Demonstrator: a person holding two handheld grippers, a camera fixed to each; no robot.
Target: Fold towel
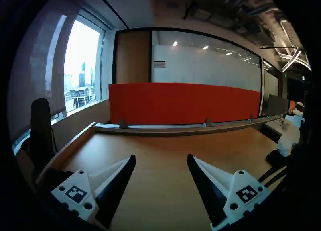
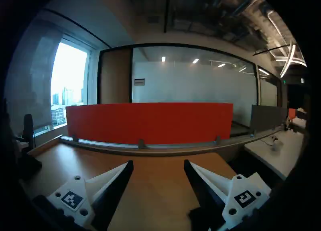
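Two hand-held grippers point(image 1: 161, 156) point(image 2: 158, 161), one desk point(image 1: 168, 140)

Left gripper point(image 1: 160, 156), right gripper point(image 2: 157, 161) spread over wooden desk point(image 1: 168, 138).

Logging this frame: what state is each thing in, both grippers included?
left gripper: open, fingers wide apart, gripping nothing, over the desk.
right gripper: open, fingers wide apart, gripping nothing.
desk: wooden top, lying flat beneath both grippers.
red divider: upright along the desk's far edge.
ceiling lights: on.
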